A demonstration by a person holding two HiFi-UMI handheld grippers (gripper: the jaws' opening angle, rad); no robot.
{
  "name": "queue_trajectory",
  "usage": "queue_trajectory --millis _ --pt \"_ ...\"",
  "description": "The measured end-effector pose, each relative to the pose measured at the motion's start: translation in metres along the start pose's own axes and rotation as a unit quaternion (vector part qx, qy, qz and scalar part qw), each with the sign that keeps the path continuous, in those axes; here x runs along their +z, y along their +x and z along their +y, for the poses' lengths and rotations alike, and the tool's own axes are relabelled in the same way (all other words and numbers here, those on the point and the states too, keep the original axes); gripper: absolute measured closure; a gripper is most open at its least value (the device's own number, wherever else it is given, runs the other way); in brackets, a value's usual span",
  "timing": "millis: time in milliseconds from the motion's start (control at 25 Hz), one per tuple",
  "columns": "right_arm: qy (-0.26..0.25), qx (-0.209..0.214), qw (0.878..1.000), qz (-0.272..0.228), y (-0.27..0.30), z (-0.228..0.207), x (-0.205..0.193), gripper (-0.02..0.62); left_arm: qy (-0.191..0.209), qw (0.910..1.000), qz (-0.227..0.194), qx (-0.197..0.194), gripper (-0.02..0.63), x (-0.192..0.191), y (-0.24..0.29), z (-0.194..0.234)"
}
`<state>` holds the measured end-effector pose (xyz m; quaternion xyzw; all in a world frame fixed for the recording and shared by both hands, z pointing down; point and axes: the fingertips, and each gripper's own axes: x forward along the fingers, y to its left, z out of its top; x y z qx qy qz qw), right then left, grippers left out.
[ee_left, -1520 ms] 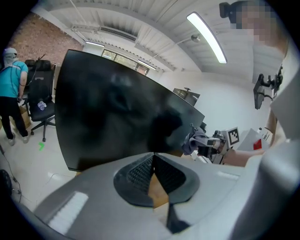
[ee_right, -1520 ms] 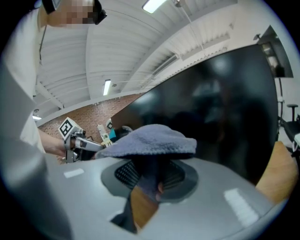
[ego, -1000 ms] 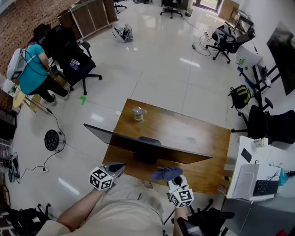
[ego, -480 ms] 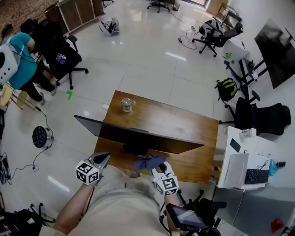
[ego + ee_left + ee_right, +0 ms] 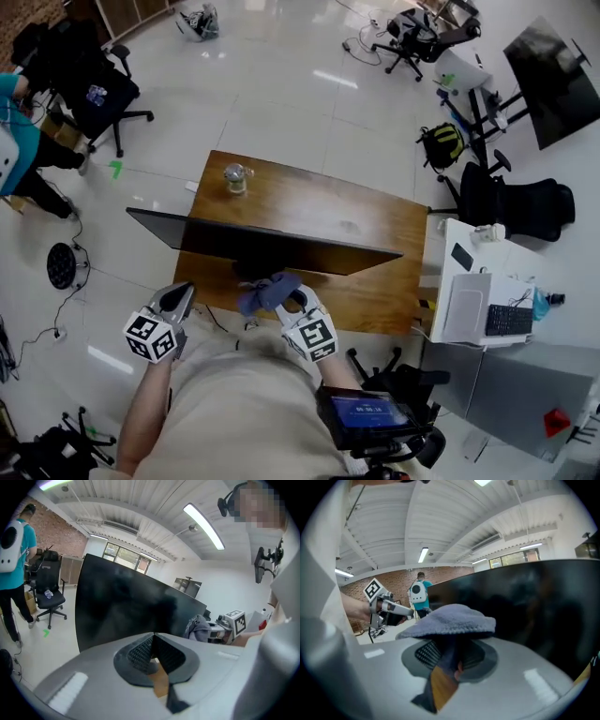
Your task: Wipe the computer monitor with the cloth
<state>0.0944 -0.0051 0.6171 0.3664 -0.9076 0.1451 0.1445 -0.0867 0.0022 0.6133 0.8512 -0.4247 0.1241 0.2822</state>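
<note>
The black computer monitor (image 5: 262, 246) stands on the wooden desk (image 5: 356, 225), its dark screen (image 5: 126, 606) facing me. My right gripper (image 5: 286, 298) is shut on a grey-blue cloth (image 5: 267, 291) bunched over its tips, held just before the lower middle of the screen. In the right gripper view the cloth (image 5: 450, 620) folds over the shut jaws, with the screen (image 5: 534, 611) just behind. My left gripper (image 5: 176, 300) hangs shut and empty at the left, near the monitor's left end, its jaws (image 5: 152, 648) touching.
A glass jar (image 5: 234, 176) sits at the desk's far left corner. A white side table with a laptop (image 5: 478, 314) stands to the right. Office chairs (image 5: 511, 202), a backpack (image 5: 441, 142) and a person (image 5: 14, 141) at the far left surround the desk.
The right gripper carried the cloth forward and left, up to the monitor's lower middle. The left gripper shifted slightly left. The head view tilted, so the desk appears higher.
</note>
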Motion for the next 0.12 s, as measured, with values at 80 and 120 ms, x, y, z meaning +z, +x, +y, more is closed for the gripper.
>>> queue_trajectory --millis 80,120 --pt "0.007 0.017 1.0 0.008 0.009 0.0078 -0.0011 0.508 -0.004 0.9999 -0.01 0.006 0.603 0.0092 -0.0081 0.0013" --pt "0.01 0.025 1.0 0.013 0.013 0.0119 -0.0026 0.506 -0.006 0.9998 -0.015 0.008 0.603 0.0133 -0.0119 0.0015"
